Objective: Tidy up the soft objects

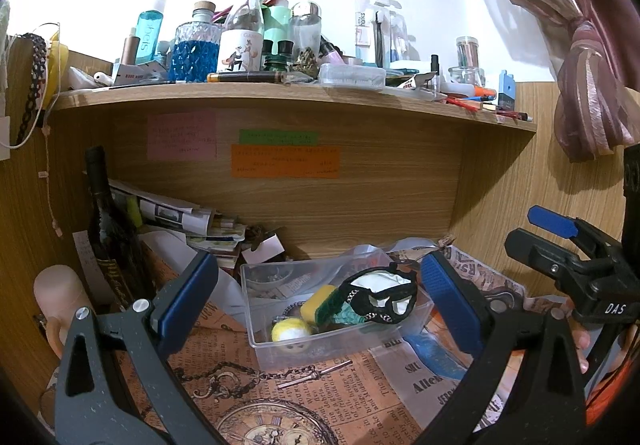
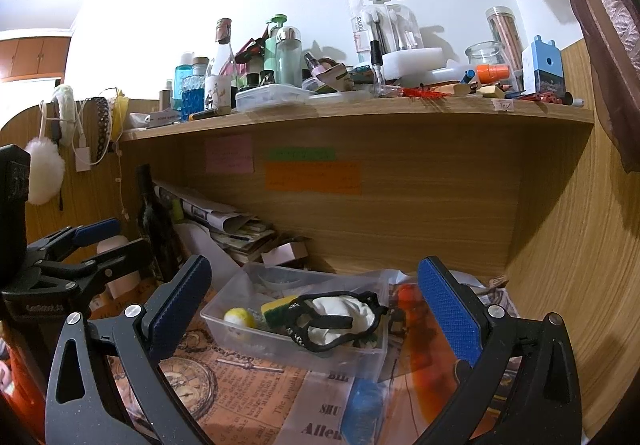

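Note:
A clear plastic box [image 1: 256,321] [image 2: 224,319] stands on the newspaper-covered desk under the shelf. In it lie a yellow and white soft ball [image 1: 291,330] [image 2: 239,318], a yellow-green sponge [image 1: 320,301] [image 2: 280,308] and a white cloth with black trim [image 1: 380,295] [image 2: 340,315]. My left gripper [image 1: 316,299] is open and empty, its fingers to either side of the box, nearer than it. My right gripper [image 2: 316,309] is open and empty, also framing the box. Each gripper shows in the other's view, the right [image 1: 560,245] and the left [image 2: 76,245].
A blue soft item [image 1: 430,355] [image 2: 362,401] lies on the desk just in front of the box. A dark bottle [image 1: 108,229] [image 2: 154,221] and stacked papers [image 2: 228,225] stand at back left. The shelf [image 1: 280,95] above is crowded with bottles. A curtain [image 1: 580,57] hangs right.

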A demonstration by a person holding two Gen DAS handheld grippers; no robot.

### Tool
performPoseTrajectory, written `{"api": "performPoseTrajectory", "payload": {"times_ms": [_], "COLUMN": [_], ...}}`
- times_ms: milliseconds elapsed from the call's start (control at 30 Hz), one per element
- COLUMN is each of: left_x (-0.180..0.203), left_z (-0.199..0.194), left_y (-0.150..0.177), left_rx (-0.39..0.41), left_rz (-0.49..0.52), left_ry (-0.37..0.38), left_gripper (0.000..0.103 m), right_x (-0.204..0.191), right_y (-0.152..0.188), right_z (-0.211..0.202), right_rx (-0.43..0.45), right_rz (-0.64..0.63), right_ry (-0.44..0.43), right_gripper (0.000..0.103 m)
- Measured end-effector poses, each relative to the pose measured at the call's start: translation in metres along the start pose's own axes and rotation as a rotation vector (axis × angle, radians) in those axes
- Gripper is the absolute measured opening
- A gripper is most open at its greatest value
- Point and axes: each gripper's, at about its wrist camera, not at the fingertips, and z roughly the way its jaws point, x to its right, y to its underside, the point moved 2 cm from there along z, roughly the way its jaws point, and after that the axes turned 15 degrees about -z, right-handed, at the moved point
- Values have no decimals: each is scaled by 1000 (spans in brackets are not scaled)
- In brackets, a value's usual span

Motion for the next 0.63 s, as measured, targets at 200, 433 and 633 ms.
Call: {"api": "performPoseTrajectory", "payload": {"times_ms": [200,433,633], "left_x": [-1,-2,-2], "left_z": [4,5,9], "left_y": [2,3,6], "left_rx": [-20,-22,-36], "left_rz": [2,-1,-2], "left_ry": [13,10,9], "left_gripper": [103,103,103], "right_x": [0,0,1], "right_y": [1,3,5], "right_z": [1,4,7], "right_rx": [-4,-13,-24], "right_rz": [0,6,10], "right_ry": [-1,-3,-10], "right_gripper": [103,103,103]}}
